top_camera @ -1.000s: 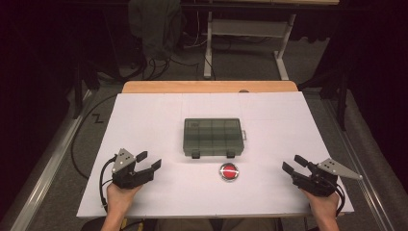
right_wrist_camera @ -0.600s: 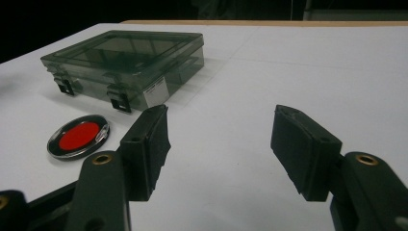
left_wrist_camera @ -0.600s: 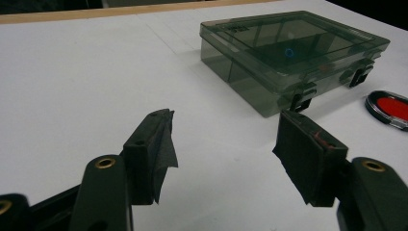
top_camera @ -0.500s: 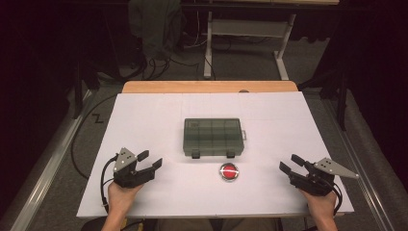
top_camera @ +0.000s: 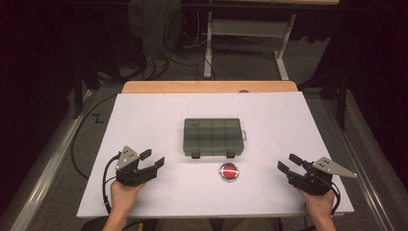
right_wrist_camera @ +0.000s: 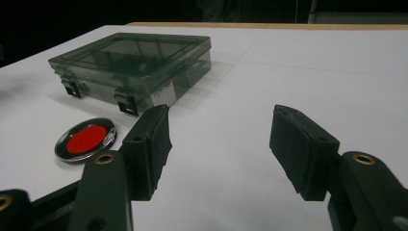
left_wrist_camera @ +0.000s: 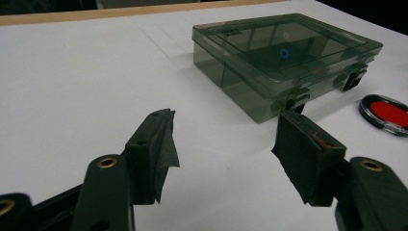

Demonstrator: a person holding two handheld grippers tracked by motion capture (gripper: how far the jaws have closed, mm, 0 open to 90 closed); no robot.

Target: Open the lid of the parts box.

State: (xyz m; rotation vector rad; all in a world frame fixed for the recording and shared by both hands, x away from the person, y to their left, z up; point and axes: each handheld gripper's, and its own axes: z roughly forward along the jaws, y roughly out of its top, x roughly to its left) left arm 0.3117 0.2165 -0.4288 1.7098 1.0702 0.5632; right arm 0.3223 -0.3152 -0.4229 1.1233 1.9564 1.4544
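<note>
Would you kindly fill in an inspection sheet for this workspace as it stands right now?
Surface: white table top, flat, with a wooden strip along its far edge.
Job's things: smoky compartment box, lid shut, both front latches down, mid-table; round red-centred disc just in front of it, apart from it.
Clutter: nothing seen.
Grippers: left gripper and right gripper, both open, empty, low over the near corners and pointing inward.
Cables: a black cable loops from the left gripper; more cables lie on the floor beyond the table.
Surroundings: dark room, a white desk frame and a draped chair behind.
</note>
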